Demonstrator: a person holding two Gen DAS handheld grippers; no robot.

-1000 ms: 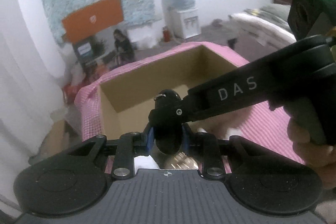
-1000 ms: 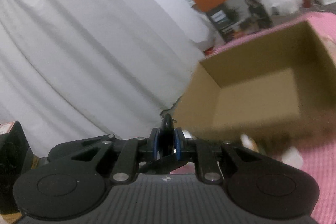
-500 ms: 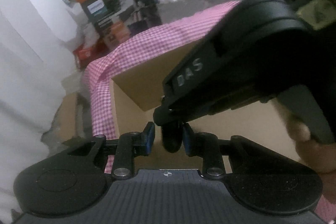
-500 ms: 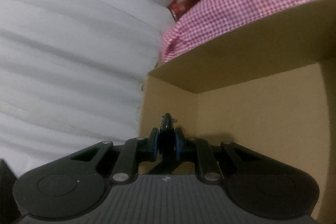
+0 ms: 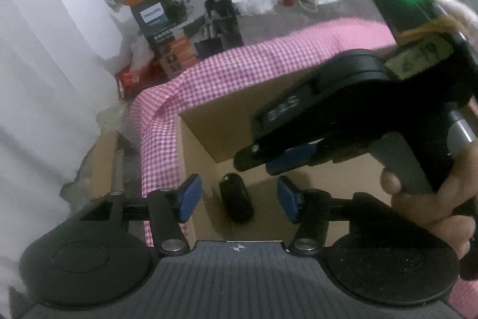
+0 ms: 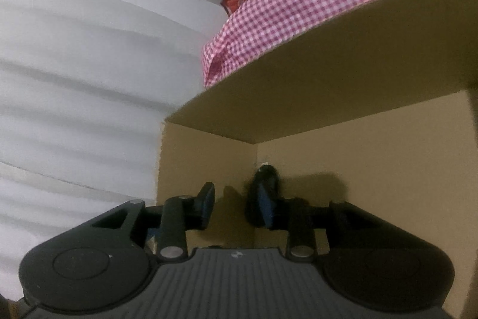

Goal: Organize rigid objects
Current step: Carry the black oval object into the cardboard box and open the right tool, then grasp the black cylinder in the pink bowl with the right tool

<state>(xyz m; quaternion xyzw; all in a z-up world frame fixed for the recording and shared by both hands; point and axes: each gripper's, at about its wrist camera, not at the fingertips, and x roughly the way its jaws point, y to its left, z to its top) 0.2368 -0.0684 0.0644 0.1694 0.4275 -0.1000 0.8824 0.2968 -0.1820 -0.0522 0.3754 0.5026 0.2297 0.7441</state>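
Showing the right hand (image 5: 430,211) unseen elsewhere, both released grippers (image 5: 236,199) (image 6: 237,207), jaws just opening, flank a black object (image 5: 236,201) in the box (image 6: 328,97).

My left gripper (image 5: 237,198) points steeply down, its blue pads (image 5: 188,197) spread apart, the jaws having just been opening with nothing pressed between them. My right gripper (image 6: 237,204) sits to its right, jaws also just opened; its right pad may still touch something. My right hand (image 5: 430,199) wraps the handle.
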